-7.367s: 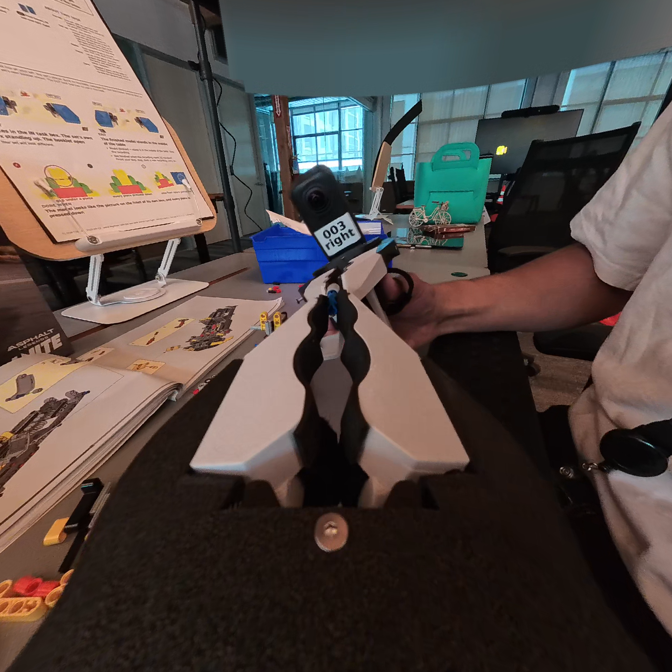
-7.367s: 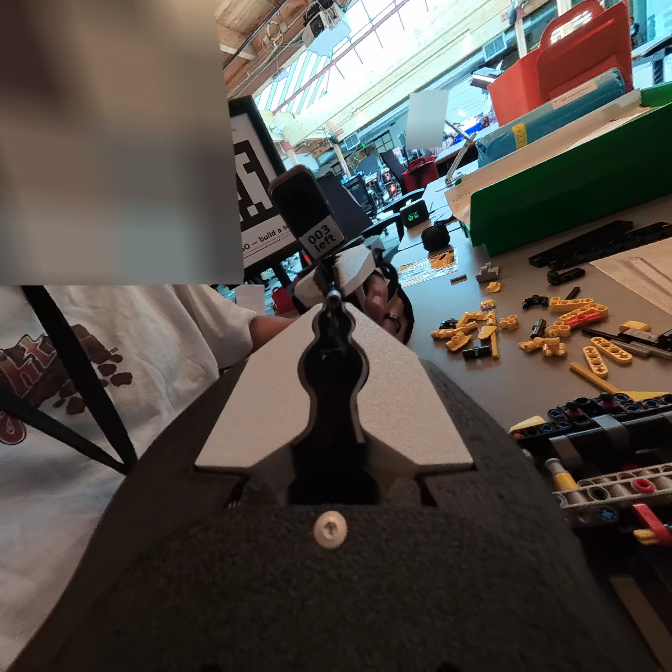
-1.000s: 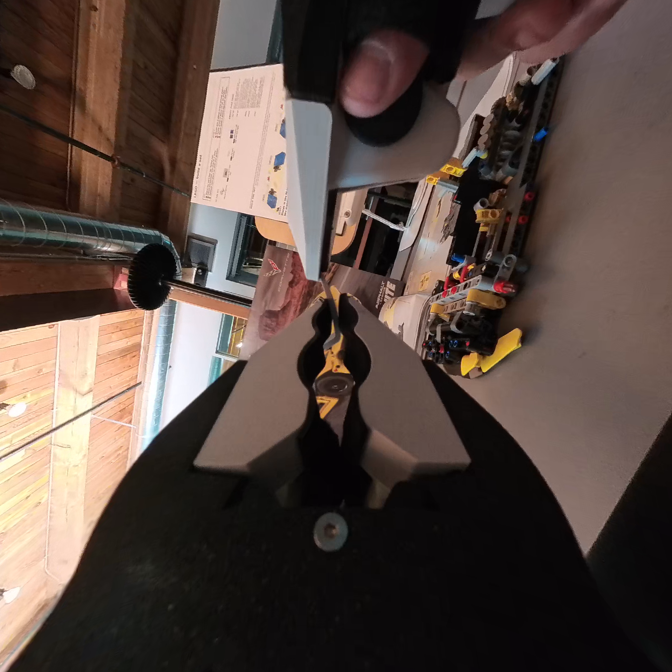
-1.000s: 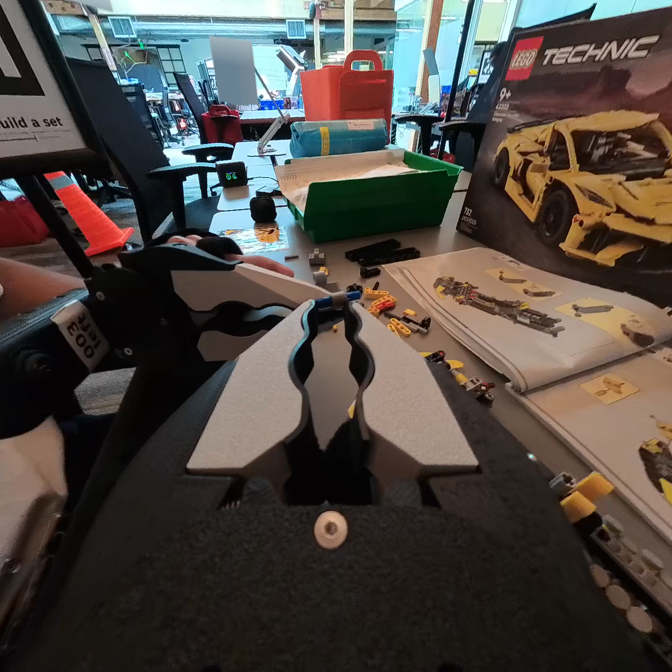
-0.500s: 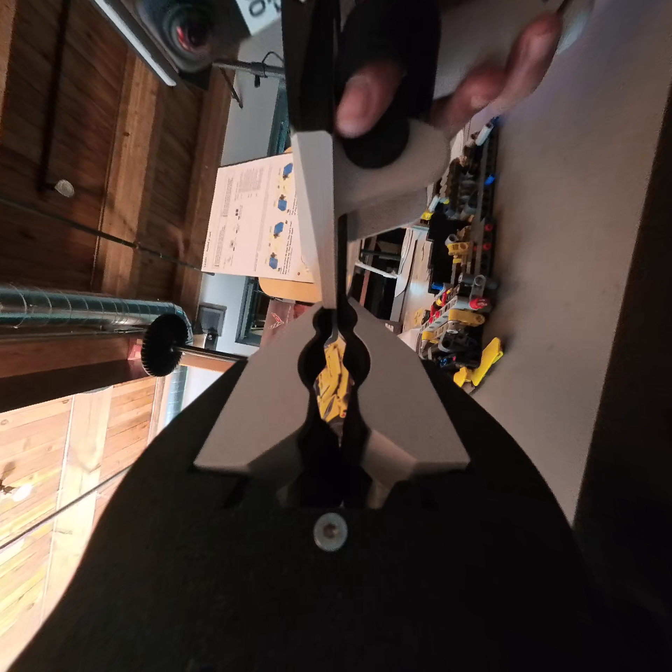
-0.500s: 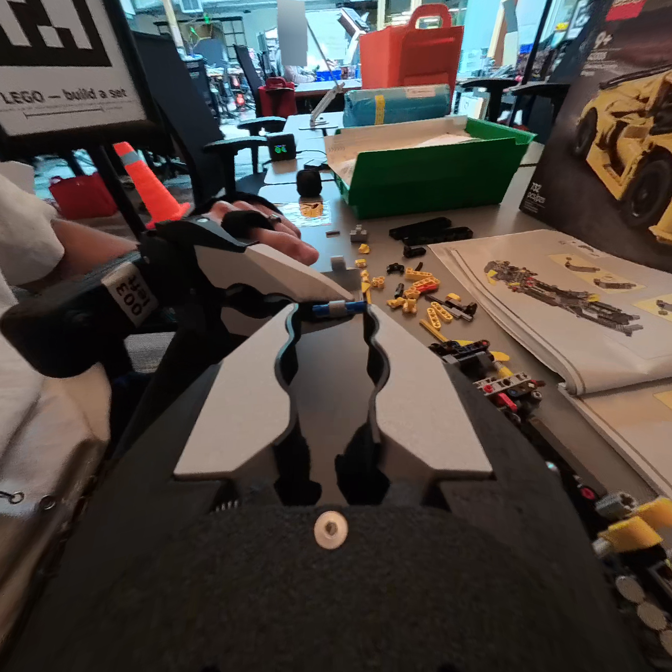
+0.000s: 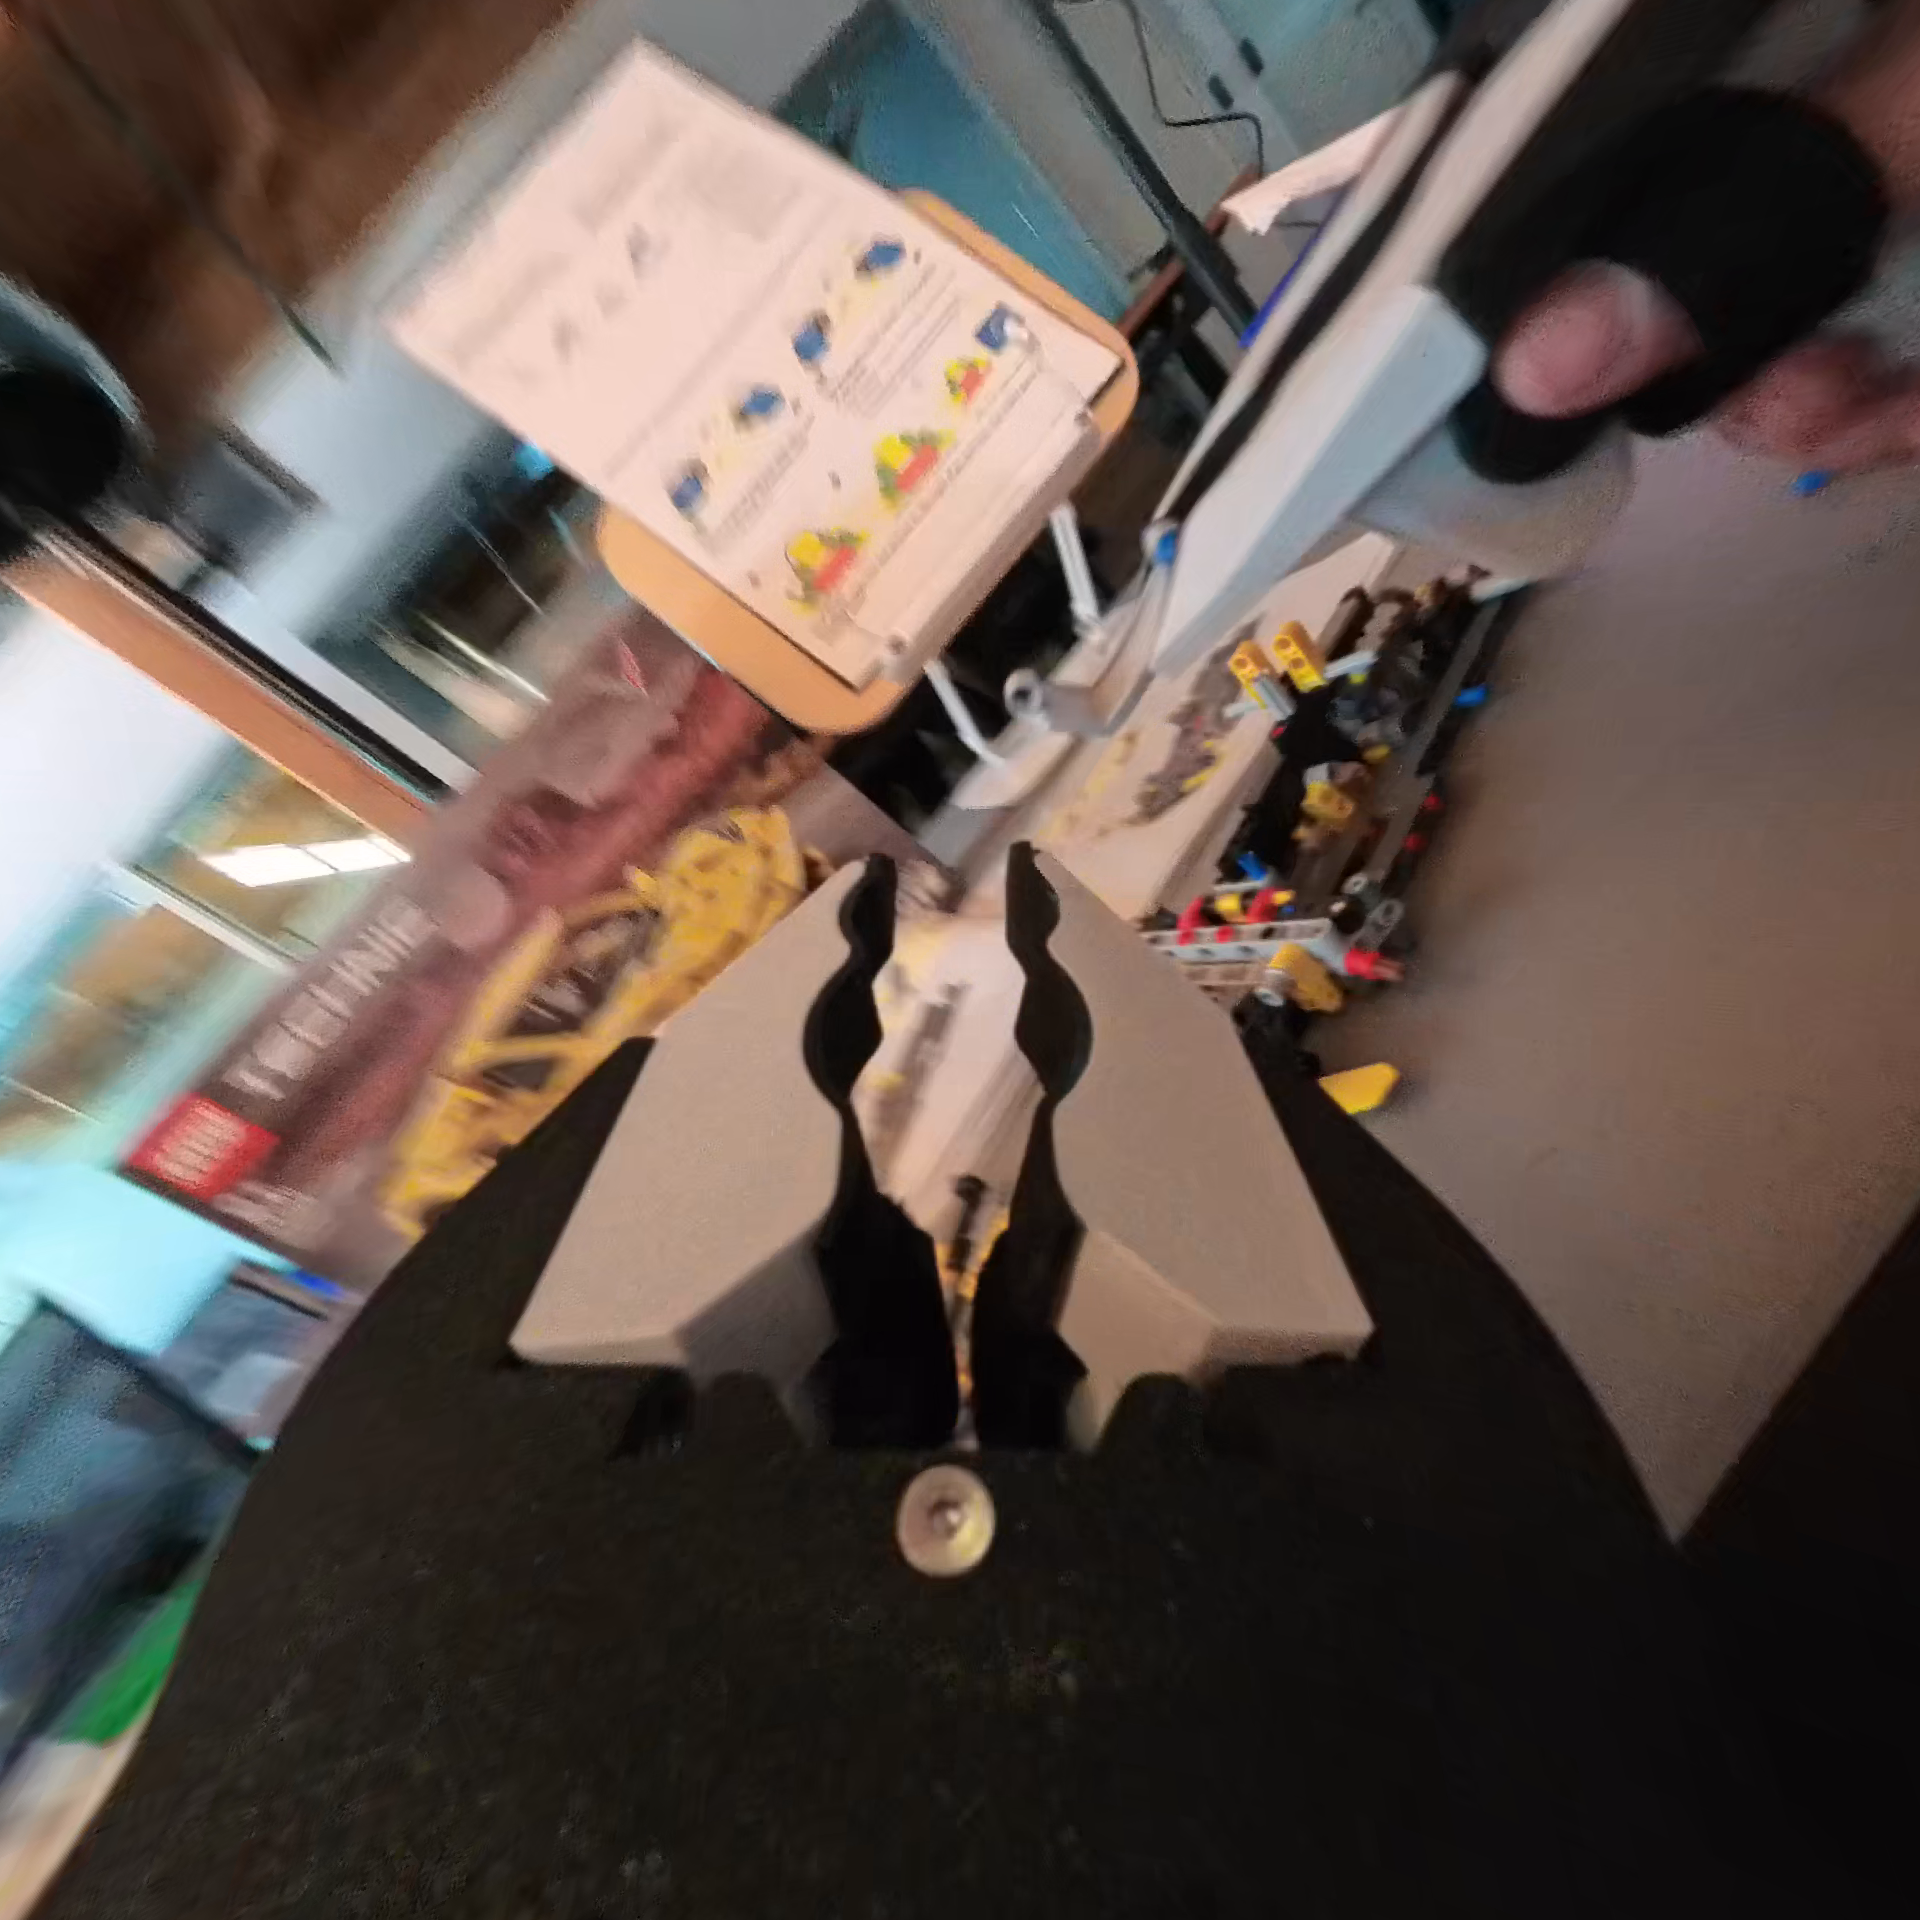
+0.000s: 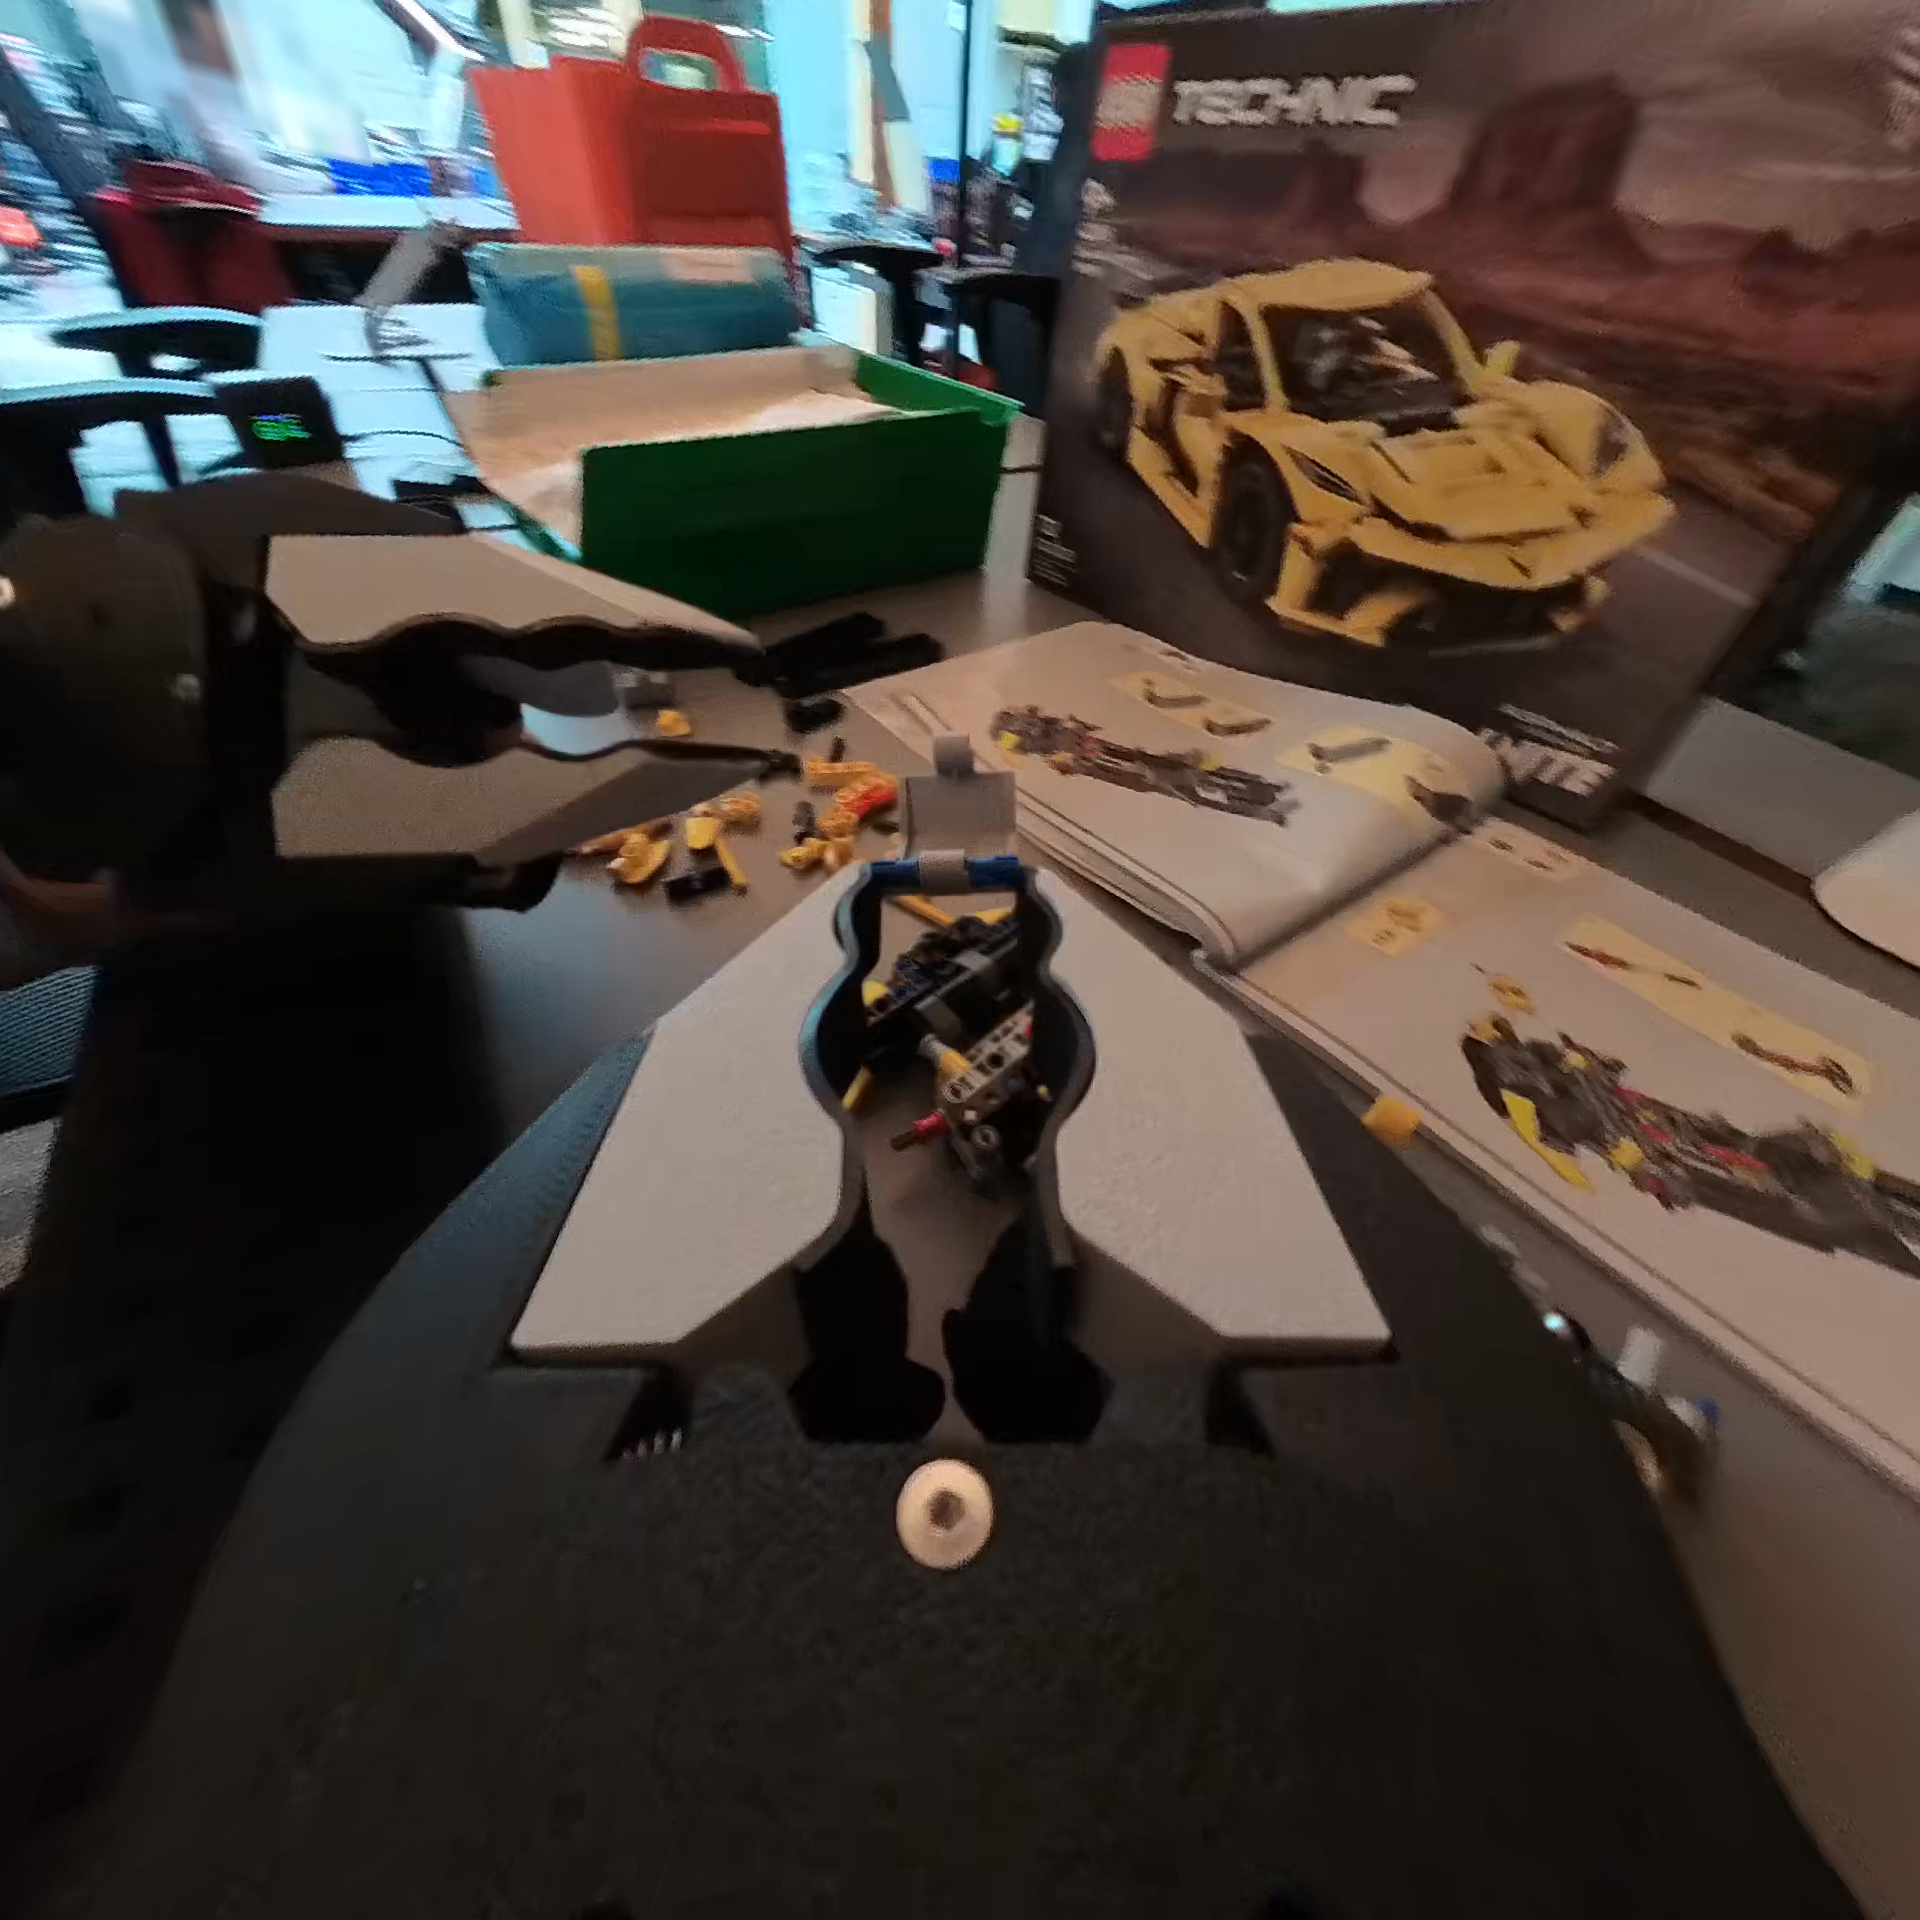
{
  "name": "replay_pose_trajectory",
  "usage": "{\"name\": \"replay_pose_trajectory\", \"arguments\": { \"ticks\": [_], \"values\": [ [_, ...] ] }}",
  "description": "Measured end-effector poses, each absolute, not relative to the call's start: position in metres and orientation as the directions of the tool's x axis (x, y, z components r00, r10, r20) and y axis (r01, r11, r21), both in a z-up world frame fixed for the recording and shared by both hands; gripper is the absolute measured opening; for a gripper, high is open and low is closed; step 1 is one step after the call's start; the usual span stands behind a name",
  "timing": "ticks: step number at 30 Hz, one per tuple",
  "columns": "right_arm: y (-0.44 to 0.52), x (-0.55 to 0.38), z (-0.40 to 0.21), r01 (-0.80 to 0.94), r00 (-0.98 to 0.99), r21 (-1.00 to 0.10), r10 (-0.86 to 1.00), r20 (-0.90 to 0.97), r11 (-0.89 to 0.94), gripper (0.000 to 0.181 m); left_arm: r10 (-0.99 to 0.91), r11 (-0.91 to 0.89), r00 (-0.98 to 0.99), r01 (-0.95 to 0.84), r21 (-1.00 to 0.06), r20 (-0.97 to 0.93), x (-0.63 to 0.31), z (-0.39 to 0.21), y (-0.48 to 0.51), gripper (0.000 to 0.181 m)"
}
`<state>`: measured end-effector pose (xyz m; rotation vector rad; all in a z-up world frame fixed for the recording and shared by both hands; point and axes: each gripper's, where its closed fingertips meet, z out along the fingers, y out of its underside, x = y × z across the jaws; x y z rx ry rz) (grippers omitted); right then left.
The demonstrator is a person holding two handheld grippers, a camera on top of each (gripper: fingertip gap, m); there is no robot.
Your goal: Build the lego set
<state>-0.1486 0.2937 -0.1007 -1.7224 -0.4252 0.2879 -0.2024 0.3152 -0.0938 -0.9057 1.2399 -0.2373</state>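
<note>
Grey surface (image 8: 644, 966) carries the big car box (image 8: 1455, 364), an open instruction booklet (image 8: 1351, 883), a half-built car frame (image 7: 1320, 831) and loose yellow pieces (image 8: 727, 831); most building remains. Right claw (image 8: 943, 871) pinches a small blue-and-grey pin (image 8: 943, 871). Left claw (image 7: 940, 883) gapes, holding nothing.
</note>
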Motion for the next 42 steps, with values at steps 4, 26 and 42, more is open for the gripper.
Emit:
{"name": "replay_pose_trajectory", "arguments": {
  "ticks": [4, 26, 42],
  "values": [
    [0.293, -0.145, -0.091, 0.197, 0.930, -0.975, 0.334, 0.152, -0.106, 0.025, -0.950, 0.190, 0.227, -0.123, -0.974, -0.214, -0.193, -0.097, 0.321, 0.020],
    [0.254, -0.175, -0.078, 0.048, 0.716, -0.988, 0.695, -0.069, -0.148, 0.022, -0.912, -0.137, -0.359, -0.190, -0.972, 0.198, -0.172, -0.088, 0.280, 0.002],
    [0.209, -0.091, -0.142, -0.047, 0.708, -0.786, 0.534, -0.462, -0.617, 0.024, -0.664, 0.536, -0.730, -0.313, -0.784, -0.163, -0.138, -0.125, 0.233, 0.002]
  ]
}}
